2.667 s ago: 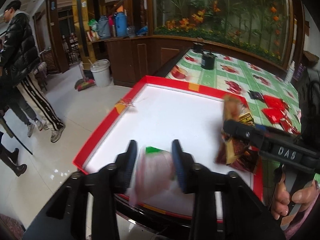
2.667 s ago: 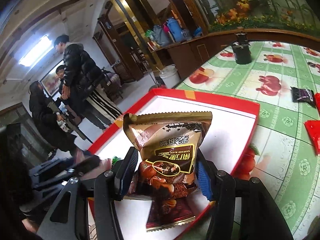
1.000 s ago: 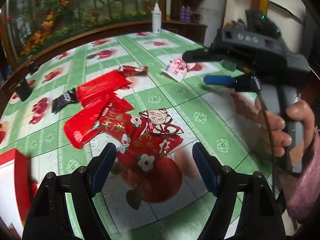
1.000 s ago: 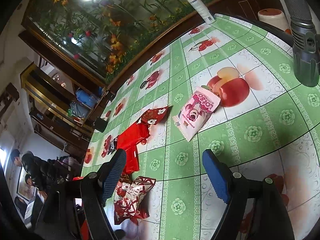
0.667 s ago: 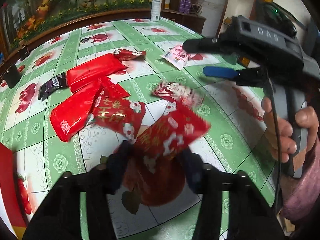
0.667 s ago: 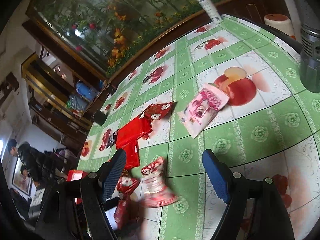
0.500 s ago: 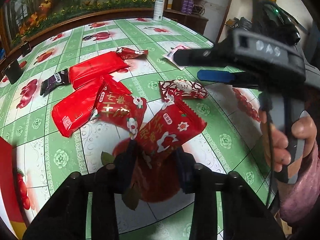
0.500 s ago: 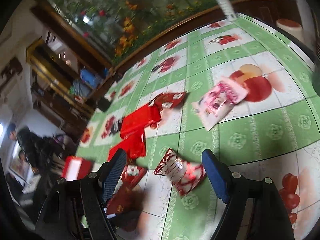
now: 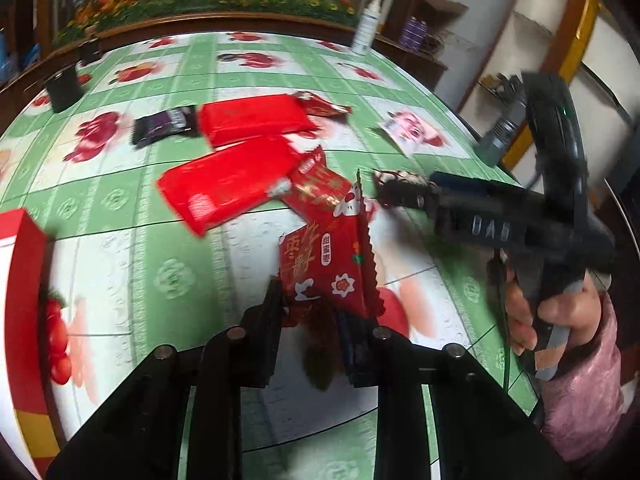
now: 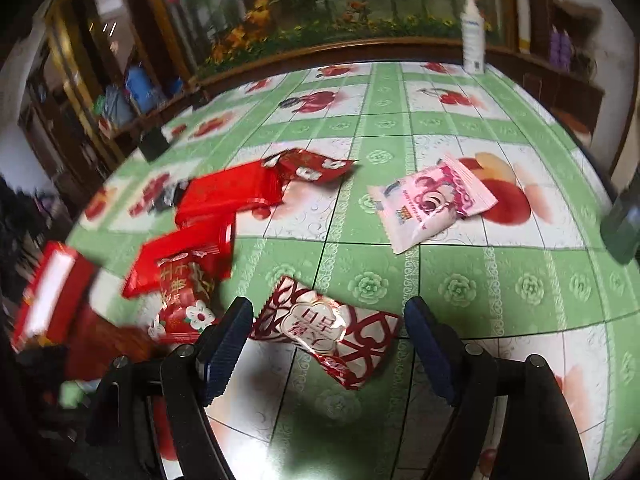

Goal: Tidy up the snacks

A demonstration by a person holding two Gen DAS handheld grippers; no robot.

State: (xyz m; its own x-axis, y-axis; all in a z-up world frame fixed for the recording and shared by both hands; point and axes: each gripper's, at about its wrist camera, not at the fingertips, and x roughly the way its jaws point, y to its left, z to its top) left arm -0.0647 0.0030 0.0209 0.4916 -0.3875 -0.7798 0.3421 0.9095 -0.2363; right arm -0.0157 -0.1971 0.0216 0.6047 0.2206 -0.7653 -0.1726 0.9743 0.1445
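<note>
Jaws of left gripper (image 9: 310, 316) closing on light, crinkly red foil snack packet (image 9: 328, 264) by its near edge; right gripper (image 10: 328, 336) wide over red-and-white packet (image 10: 328, 332).

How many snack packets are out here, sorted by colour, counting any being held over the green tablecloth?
Plain red packets: 2
Red flower-print packets: 3
Red-and-white packet: 1
Pink packet: 1
Dark packet: 1
Total: 8
</note>
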